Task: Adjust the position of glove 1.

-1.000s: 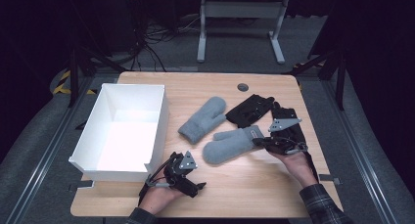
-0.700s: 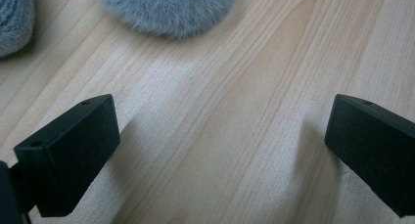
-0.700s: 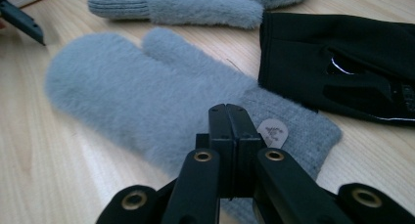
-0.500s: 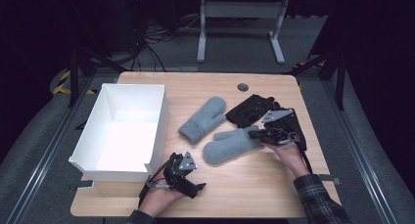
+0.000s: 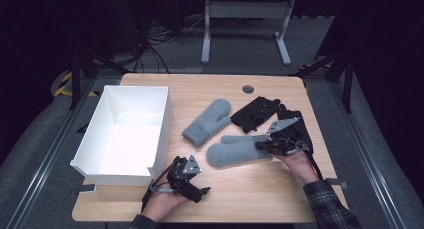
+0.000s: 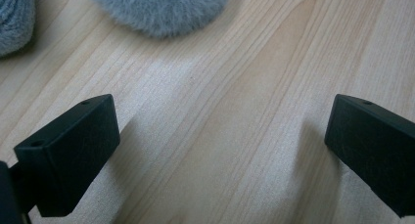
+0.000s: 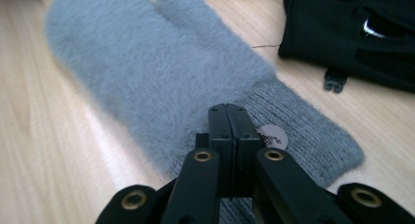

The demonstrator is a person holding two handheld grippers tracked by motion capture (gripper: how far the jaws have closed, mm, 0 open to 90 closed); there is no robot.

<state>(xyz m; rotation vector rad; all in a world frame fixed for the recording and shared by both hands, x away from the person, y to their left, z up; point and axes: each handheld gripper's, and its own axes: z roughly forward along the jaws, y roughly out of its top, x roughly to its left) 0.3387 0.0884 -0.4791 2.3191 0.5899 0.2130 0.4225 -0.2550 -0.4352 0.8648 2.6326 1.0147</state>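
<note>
The right gripper (image 7: 229, 117) is squeezed shut on the knitted cuff of the fluffy grey mitten (image 5: 235, 150) – the mitten stretches away from it, toward the white box (image 5: 159, 134). The left gripper (image 6: 222, 131) waits wide open, nearer the mitten's round tip.

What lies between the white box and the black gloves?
In the high view, one grey mitten lies between the white box and the black gloves.
</note>
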